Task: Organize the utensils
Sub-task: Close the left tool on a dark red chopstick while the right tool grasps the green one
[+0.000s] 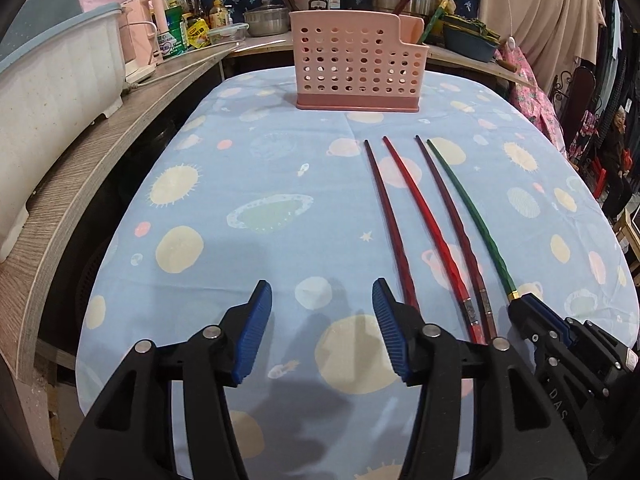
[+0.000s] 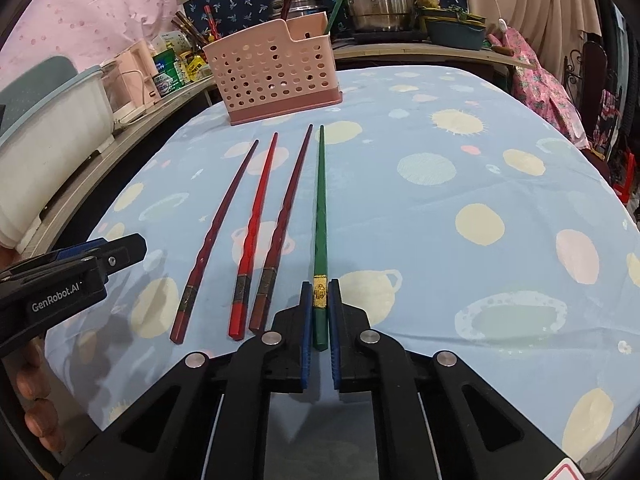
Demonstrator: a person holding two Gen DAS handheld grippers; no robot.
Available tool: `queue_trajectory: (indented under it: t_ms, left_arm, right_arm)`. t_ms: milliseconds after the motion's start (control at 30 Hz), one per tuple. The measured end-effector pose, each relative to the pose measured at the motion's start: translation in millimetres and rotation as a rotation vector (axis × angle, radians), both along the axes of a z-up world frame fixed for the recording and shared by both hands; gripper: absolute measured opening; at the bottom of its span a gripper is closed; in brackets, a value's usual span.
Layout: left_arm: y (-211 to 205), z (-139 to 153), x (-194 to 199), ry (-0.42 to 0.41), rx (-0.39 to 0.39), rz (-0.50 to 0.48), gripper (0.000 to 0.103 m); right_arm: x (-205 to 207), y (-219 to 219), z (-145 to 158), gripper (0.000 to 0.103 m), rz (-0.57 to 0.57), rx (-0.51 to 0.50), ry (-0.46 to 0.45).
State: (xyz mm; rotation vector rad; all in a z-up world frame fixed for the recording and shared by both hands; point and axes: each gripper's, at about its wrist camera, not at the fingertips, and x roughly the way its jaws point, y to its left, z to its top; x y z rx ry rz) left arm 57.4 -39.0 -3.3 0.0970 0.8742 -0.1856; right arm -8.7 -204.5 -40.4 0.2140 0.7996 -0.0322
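Ribbed blue pads (image 2: pixel 307 320) of right hand-held gripper (image 2: pixel 320 286) seemingly pinching faceted green chopstick (image 2: pixel 321 208)

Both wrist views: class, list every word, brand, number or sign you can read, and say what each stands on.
"GenRobot.AI": on the black body of the left hand-held gripper, seen in the right wrist view.
"DAS": raised letters on the black body of the right hand-held gripper, seen in the left wrist view.
Labels on the bottles and packets on the side counter: too small and blurred to read.
The green chopstick's gold band: pattern only, no legible text.
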Motion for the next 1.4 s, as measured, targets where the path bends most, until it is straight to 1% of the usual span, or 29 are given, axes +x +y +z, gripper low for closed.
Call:
queue_trajectory:
  t_ms: [333,467,767,833,867,967,1033,1100,1167,1200,1400]
  left_arm:
    - [-19.9,-8.7,-9.0,0.028,-0.010,-0.056,0.055]
    - [-26.4,-9.5,-10.6,0.032,-0.019,-0.068,0.061]
    - [-36.2,-22.4,-9.1,0.058,0.006,-0.073,0.061]
    - [-36.6,-26.3,-8.5,0.068,0.012,-0.069,0.058]
    - [-36.0,-28.1,-8.0,0.078,0.005,-0.074,0.055]
    - [-35.2,-27.3,-8.1,0.067,0.009,-0.073,0.045]
    - [-33.3,-26.7,-8.3,0.061,0.010,-0.072,0.034]
    - [-31.7,-26.6,-8.4,0.058,0.010,-0.074,0.020]
    - [-30.3,-26.8,-8.2,0.056,0.011,-0.074,0.010]
    - [-29.6,-26.8,-8.0,0.057,0.011,-0.070,0.007]
    - [-28.6,-27.1,-8.4,0.059,0.004,-0.073,0.007]
  right_arm:
    - [-6.5,-5.8,-1.2,0.007,-0.006,0.018,-0.012]
    - [-7.1,-6.3,-1.6,0.007,-0.006,0.018,-0.012]
    - [-10.2,-8.0,-2.5,0.007,-0.008,0.021,-0.014]
    - [-10.2,-7.9,-2.5,0.007,-0.008,0.022,-0.014]
    - [-10.2,-7.9,-2.5,0.007,-0.007,0.021,-0.014]
    - [-10.7,-7.9,-2.6,0.007,-0.007,0.022,-0.014]
    - [-10.4,-7.8,-2.5,0.007,-0.007,0.022,-0.014]
    - [-10.5,-7.8,-2.5,0.007,-0.008,0.023,-0.014]
    - [-10.9,-7.3,-2.7,0.007,-0.008,0.021,-0.014]
    - [-10.7,-7.7,-2.6,0.007,-0.008,0.020,-0.014]
    - [-10.1,-7.2,-1.5,0.007,-0.005,0.014,-0.010]
